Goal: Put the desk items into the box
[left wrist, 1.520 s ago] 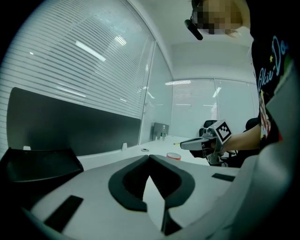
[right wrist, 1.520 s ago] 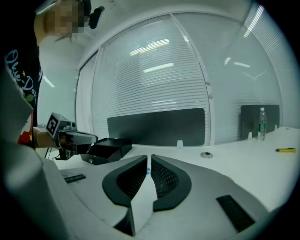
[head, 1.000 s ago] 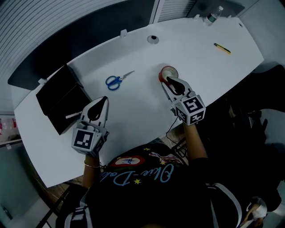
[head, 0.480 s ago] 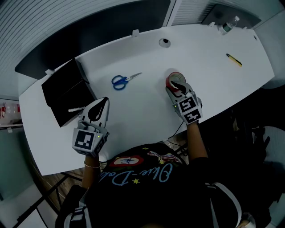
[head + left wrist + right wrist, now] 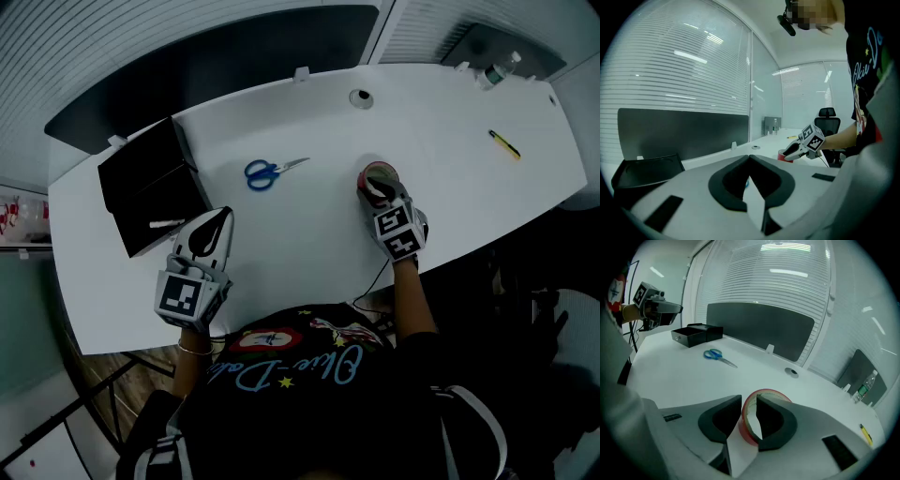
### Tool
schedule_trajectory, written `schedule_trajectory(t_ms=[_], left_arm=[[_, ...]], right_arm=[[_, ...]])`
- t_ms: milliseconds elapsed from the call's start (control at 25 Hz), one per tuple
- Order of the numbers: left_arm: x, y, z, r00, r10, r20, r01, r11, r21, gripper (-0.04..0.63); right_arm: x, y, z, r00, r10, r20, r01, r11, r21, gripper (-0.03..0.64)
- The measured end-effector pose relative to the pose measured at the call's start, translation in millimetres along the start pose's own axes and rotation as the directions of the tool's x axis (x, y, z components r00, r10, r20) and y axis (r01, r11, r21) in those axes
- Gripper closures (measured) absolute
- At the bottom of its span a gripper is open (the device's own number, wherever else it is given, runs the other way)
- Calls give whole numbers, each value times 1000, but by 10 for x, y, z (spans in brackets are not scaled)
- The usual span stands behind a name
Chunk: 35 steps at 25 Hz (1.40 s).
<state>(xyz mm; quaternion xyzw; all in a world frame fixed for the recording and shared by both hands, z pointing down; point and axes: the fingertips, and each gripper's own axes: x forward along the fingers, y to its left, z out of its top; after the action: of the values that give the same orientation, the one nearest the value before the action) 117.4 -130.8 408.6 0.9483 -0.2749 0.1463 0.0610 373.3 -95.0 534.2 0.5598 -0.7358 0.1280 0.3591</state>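
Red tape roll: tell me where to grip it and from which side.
Grip the red tape roll by its ring wall, coming from above. It lies flat on the desk with its core open upward, so one jaw fits inside and one outside. The right gripper straddles the near wall that way; its jaws have just been closing slightly, with no clear squeeze yet.

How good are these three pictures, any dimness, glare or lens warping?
Head view: dim overall, corners darkened, though the white desk reads clearly. Left gripper view: strong fisheye bowing the blinds, black corners, streaky light reflections on them. Right gripper view: same fisheye curve, bright ceiling lights at top, red tape roll sharp up close.
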Motion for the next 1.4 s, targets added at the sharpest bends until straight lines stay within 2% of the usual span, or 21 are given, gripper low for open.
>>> schedule_trajectory(t_ms=[160, 480, 880, 1400], left_arm=[[-25, 12, -8, 1000, 13, 1, -13, 1000, 0, 594], [-155, 45, 4, 999, 45, 10, -44, 999, -11, 594], [-267, 127, 22, 998, 68, 11, -68, 998, 2, 594], [-497, 240, -4, 997, 70, 29, -72, 996, 56, 594]], right_arm=[[60, 27, -48, 999, 30, -44, -32, 999, -44, 537], [19, 41, -37, 995, 74, -73, -74, 997, 2, 555], [-41, 31, 120, 997, 47, 67, -55, 992, 111, 565], [-260, 210, 640, 979, 52, 198, -75, 991, 111, 565]])
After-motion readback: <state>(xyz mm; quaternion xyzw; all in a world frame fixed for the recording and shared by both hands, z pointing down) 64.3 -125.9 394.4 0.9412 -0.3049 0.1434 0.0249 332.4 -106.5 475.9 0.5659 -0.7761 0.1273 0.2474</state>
